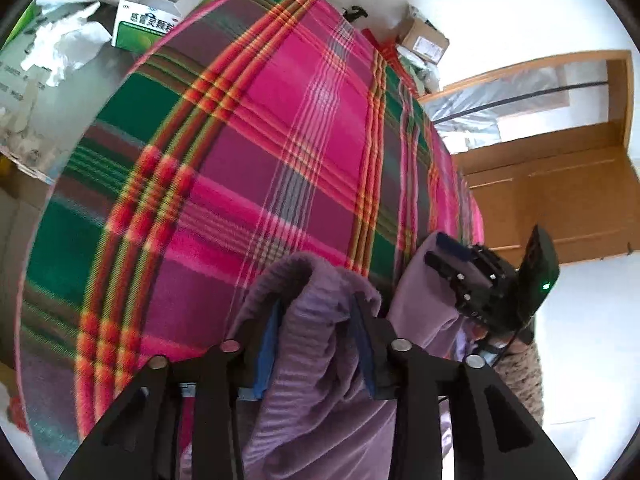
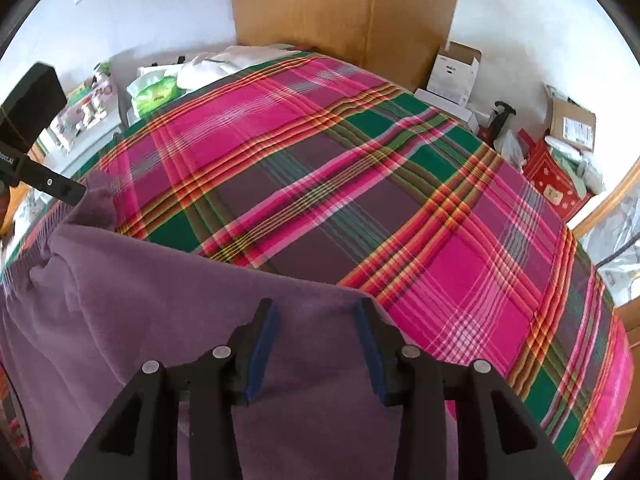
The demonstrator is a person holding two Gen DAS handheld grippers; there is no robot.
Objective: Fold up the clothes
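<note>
- Here, the left tool (image 1: 316, 320) has a thick, ribbed fold of the purple garment (image 1: 316, 360) bunched between its blue pads; the jaws stand partly apart around the bulk, and the cloth fills the gap from pad to pad.
- In the left wrist view that fold rises as a hump above the fingertips and then drops toward the camera between the jaws.
- The right tool (image 2: 316, 320) also stands partly apart, with a smooth edge of the same garment lying across the gap; whether its pads press on the cloth cannot be told.
- Seen from the right wrist, the garment's upper edge runs as a long, roughly straight line from the left tool at the far left down to the right tool, so its long axis lies between the two tools.
- The rest of the cloth hangs below that edge toward the camera.
- Beyond the garment lies the bed, spread with a pink, green and purple plaid blanket (image 2: 360, 180).
- Past the bed stand a wooden wardrobe (image 2: 340, 8) and cardboard boxes (image 2: 454, 76) by the white wall.
</note>
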